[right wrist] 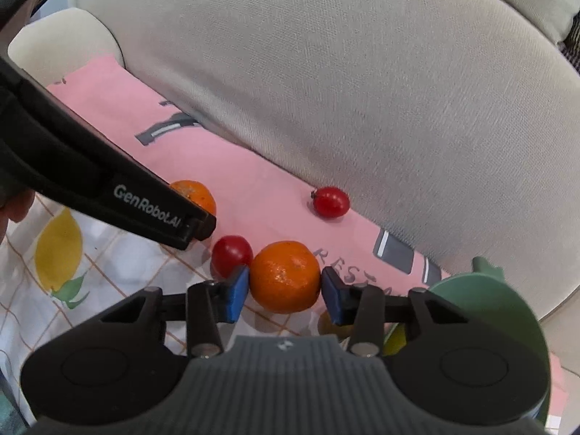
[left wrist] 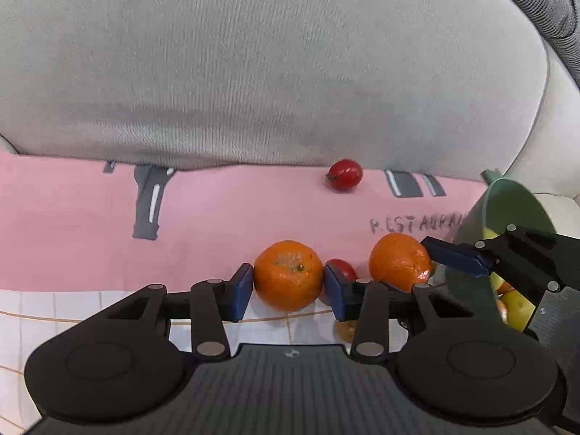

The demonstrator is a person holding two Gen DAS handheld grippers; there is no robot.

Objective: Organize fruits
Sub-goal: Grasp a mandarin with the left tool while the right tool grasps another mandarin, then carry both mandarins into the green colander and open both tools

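Two oranges lie where a pink cloth (left wrist: 224, 217) meets a white checked one. In the left wrist view, my left gripper (left wrist: 288, 284) is shut on the left orange (left wrist: 288, 275), a blue pad against each side. My right gripper (right wrist: 285, 284) is shut on the right orange (right wrist: 284, 275) in the same way. That orange (left wrist: 400, 261) also shows in the left wrist view, with a blue finger (left wrist: 456, 257) of the right gripper against it. A small red tomato (right wrist: 232, 255) sits between the two oranges, and another tomato (right wrist: 330, 201) rests farther back.
A green bowl (left wrist: 507, 210) holding yellowish fruit stands just right of the right gripper. A big grey cushion (left wrist: 272, 72) rises right behind the cloth and the far tomato (left wrist: 344, 174). The white checked cloth (right wrist: 90, 253) carries a lemon print.
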